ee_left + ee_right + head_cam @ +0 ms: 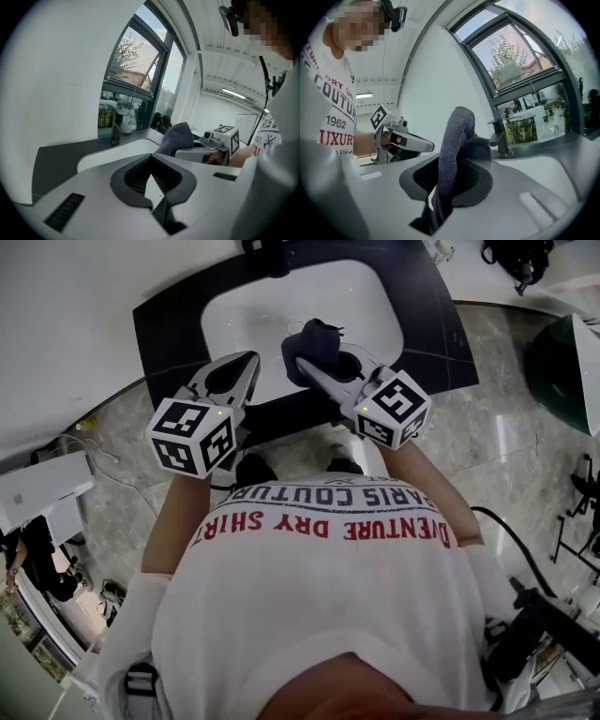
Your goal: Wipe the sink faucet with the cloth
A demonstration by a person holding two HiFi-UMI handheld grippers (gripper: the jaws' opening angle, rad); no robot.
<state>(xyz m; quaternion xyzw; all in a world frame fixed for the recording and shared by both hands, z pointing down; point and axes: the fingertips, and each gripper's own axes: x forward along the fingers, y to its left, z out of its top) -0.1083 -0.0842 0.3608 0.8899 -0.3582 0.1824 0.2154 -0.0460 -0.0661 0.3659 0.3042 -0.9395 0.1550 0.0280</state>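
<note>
Grey-blue cloth (317, 337) is clamped in the right gripper (302, 364) over the sink (272, 306). The left gripper (251, 359) has its jaws together, empty. The faucet (272, 254) is cut off by the head view's top edge.

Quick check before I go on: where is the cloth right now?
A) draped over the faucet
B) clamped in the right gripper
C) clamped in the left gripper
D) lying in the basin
B: the cloth sticks up from between the jaws of the right gripper, while the left gripper is shut on nothing.
</note>
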